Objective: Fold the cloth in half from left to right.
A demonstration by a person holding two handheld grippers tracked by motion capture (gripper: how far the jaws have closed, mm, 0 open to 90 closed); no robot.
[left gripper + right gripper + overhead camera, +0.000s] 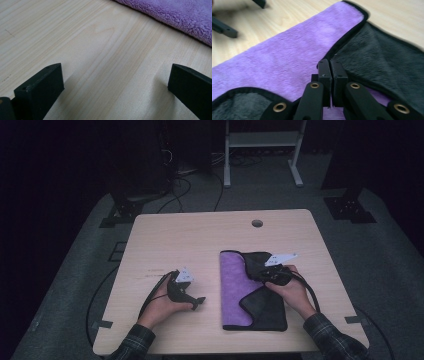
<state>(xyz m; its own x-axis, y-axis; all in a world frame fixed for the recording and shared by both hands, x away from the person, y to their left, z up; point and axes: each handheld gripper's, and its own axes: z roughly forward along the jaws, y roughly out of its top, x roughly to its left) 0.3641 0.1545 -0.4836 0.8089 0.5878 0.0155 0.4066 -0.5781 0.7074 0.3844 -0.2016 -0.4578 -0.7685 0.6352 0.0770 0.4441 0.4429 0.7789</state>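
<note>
The cloth (235,287) lies on the right half of the table (165,240), purple on one face and dark grey on the other, with a black hem. It is partly folded: a long purple strip shows along its left side, and dark flaps cover the far right corner and the near right part.

The right gripper (270,270) sits over the middle of the cloth, where the hem of the far dark flap crosses the purple. In the right gripper view its jaws are pressed together, right at that black edge (342,42); they look to have pinched the hem, though the cloth between the pads is too thin to make out for sure.

The left gripper (192,302) rests on the bare wood just left of the cloth, apart from it. In the left gripper view its jaws stand wide with nothing but table between them, the purple edge (175,17) lying ahead.

To my eye this is the grasp step of a fold. The next move likely calls for lifting the pinched flap and carrying it across without dragging the layer beneath, perhaps with the left gripper pinning the purple side.
</note>
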